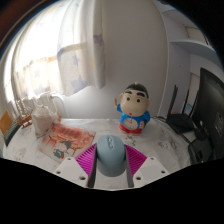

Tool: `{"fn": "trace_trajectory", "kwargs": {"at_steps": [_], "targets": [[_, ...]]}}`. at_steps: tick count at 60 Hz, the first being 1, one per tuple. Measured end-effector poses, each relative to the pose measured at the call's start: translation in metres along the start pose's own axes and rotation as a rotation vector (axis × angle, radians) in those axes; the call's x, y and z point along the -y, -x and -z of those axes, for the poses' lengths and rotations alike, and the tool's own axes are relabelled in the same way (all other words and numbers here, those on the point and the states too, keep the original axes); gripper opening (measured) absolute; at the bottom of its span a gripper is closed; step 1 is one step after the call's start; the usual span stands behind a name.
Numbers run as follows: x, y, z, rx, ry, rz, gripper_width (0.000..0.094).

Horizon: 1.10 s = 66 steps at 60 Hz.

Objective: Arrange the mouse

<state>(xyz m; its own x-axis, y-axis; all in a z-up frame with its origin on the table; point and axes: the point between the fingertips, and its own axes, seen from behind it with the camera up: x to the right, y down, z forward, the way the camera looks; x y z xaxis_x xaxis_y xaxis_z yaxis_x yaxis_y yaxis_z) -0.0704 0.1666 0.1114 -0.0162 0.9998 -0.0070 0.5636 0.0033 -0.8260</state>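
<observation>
A pale blue-grey computer mouse sits between my two fingers, its scroll wheel end pointing away from me. Both magenta pads press against its sides, so my gripper is shut on the mouse. The mouse is held just above or at the white table; I cannot tell whether it touches the surface.
A cartoon boy figurine in a blue shirt stands beyond the fingers to the right. A clear bag and orange-patterned wrappers lie to the left. A dark monitor and black gear stand at the right. A white wall and curtain are behind.
</observation>
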Motion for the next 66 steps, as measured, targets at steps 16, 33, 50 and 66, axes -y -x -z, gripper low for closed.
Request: {"fn": "trace_trajectory", "kwargs": {"at_steps": [16, 33, 50, 66], "targets": [[0.017, 0.156, -0.084, 0.053, 0.02, 0.009, 0.0445], [-0.053, 0.207, -0.145, 0.018, 0.154, 0.044, 0.0599], [-0.016, 0.181, -0.032, -0.115, 0.203, -0.026, 0.0852], [-0.003, 0.16, 0.133, -0.215, 0.237, -0.035, 0.0851]]}}
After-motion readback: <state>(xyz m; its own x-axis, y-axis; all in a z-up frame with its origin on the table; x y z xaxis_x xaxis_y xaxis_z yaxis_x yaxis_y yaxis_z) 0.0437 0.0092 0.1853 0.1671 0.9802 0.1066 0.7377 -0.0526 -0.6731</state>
